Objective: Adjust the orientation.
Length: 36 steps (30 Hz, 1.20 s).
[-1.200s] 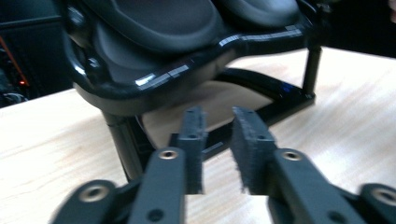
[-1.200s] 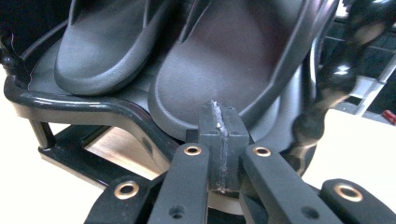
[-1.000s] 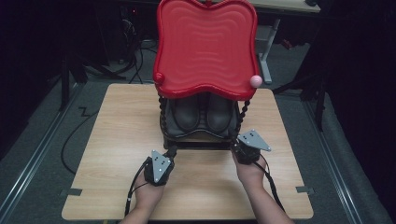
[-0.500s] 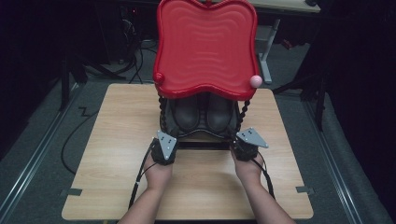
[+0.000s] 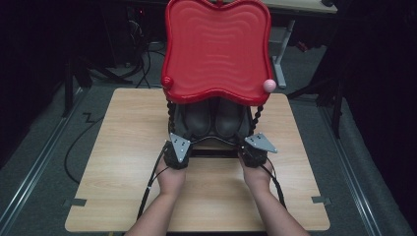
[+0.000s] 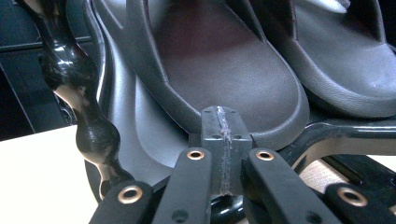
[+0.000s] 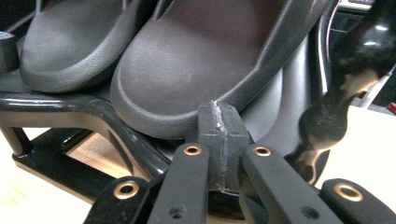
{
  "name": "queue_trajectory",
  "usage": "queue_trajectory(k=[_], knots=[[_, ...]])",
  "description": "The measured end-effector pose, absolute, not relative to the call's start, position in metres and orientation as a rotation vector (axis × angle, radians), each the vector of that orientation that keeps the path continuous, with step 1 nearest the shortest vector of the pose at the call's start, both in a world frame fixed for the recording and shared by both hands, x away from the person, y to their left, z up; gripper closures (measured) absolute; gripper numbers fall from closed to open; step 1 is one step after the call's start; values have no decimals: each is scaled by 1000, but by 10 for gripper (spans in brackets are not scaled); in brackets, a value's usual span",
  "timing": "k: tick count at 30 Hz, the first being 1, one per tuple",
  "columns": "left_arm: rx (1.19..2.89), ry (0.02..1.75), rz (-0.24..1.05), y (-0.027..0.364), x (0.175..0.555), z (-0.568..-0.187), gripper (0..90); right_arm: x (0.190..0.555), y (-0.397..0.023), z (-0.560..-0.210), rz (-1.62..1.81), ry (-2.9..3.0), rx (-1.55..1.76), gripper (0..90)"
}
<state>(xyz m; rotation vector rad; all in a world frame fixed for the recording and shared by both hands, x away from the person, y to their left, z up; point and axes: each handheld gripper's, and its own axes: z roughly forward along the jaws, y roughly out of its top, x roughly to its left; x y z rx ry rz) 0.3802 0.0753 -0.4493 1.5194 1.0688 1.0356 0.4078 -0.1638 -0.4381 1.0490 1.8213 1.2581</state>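
Observation:
A black rack with a glossy red wavy top (image 5: 216,49) stands at the back of the wooden table (image 5: 118,167). Two dark slippers (image 5: 197,118) (image 5: 229,118) lie side by side on its lower shelf. My left gripper (image 5: 178,145) is at the rack's front left, its jaws shut and empty, tips just short of the left slipper's heel (image 6: 229,70). At the front right, my right gripper (image 5: 255,146) is also shut and empty, tips close under the right slipper's heel (image 7: 187,70). The closed tips show in the left gripper view (image 6: 225,122) and the right gripper view (image 7: 222,117).
Twisted black posts (image 6: 88,126) (image 7: 343,98) carry the red top at each front corner. A curved black rail (image 7: 70,109) runs along the shelf front. A pink ball (image 5: 268,85) and a red ball (image 5: 167,81) sit at the top's front corners. Cables lie on the floor at the left (image 5: 83,132).
My left gripper has moved forward from the table's middle up to the rack's front left corner. The right gripper has edged slightly closer to the rack.

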Motion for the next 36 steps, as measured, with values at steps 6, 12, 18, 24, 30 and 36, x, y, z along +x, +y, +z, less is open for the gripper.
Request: queue_trajectory(k=[6,12,18,24,30,36], knots=[[1521,1062,1032,76,379,-449,885,408,-160,-438,1248,1833,1042,899],[1514,1032,1046,81,365,-444,828,398,-167,-430,1275,1809,1020,889],[1539,1015,1022,94,343,-448,780,380,-180,-427,1293,1804,1000,888],[1609,1031,931,118,315,-460,687,356,-206,-436,1293,1814,1023,824],[1669,1053,886,156,286,-475,576,336,-241,-451,1287,1883,1090,541],[1659,1154,794,192,292,-486,421,333,-272,-469,1252,1901,1170,219]])
